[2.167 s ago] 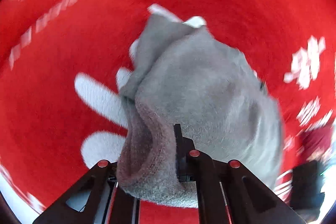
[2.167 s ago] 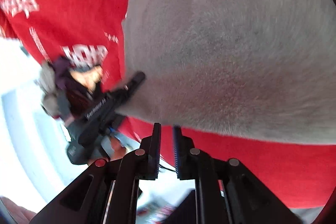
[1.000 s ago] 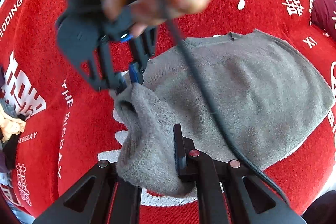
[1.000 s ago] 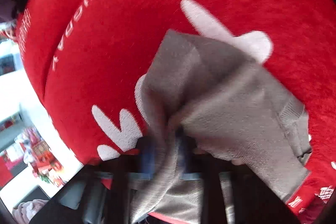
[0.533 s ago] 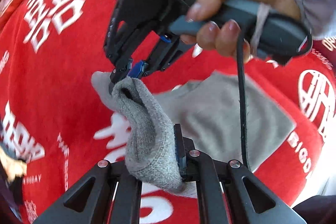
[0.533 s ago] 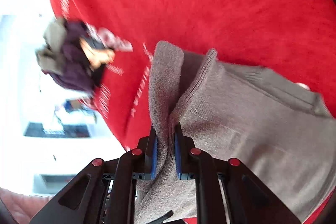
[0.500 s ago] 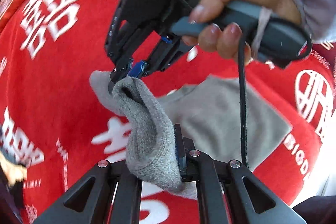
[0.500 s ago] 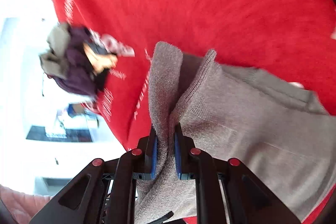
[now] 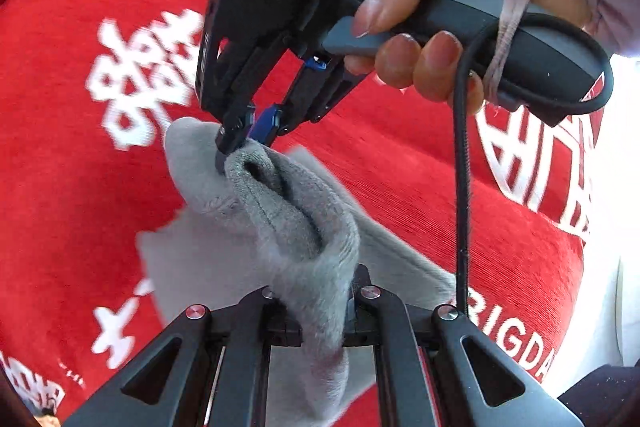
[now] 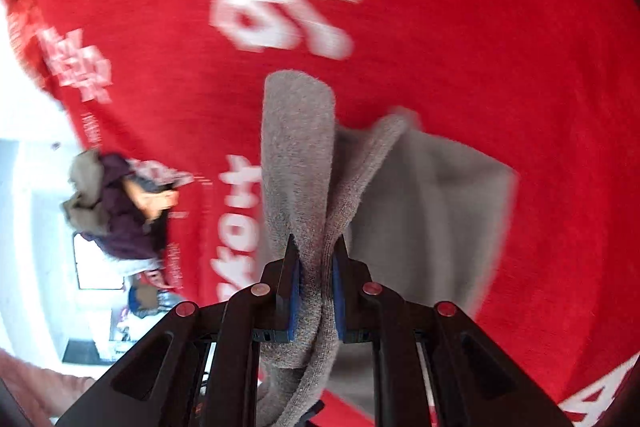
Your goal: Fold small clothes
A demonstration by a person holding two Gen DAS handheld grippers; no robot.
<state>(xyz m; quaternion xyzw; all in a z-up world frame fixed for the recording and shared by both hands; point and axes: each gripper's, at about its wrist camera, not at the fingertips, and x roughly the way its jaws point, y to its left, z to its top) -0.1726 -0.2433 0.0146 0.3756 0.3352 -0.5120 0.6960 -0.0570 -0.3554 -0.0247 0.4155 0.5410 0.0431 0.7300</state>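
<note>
I've got the grey knit garment point(image 9: 304, 227) pinched in both tools at once; my left gripper point(image 9: 320, 311) is clamped down on a thick bunch of its edge, the wool bulging out between the two fingers and spilling down past them; my right gripper point(image 9: 250, 131), seen across from the left camera, is nipped shut on another bit of the same edge, my hand point(image 9: 460, 7) wrapped round its handle with the cable point(image 9: 462, 187) hanging off it. From the right camera it's the same story; the jaws nearly closed, blue pads point(image 10: 295, 291) squeezing a twisted rope of grey knit point(image 10: 316, 227), a flap of it standing up above the fingers and the rest trailing off to the right. The garment is lifted at these two points and the body of it sags down towards the red cloth point(image 9: 420, 167) with its white lettering; whether the lower part touches the cloth I can't tell, it's blurred. Off at the left in the right camera there's a heap of other clothes point(image 10: 116, 211) near the cloth's edge.

This thing is soft, light and floppy, I'd say; it won't hold a line on its own, and the knit will stretch if I pull hard; better to hold at the ribbed edge, flat, with less bunched in each grip, so the fold comes out even; right now both grips look wadded, so the fold could land crooked.
</note>
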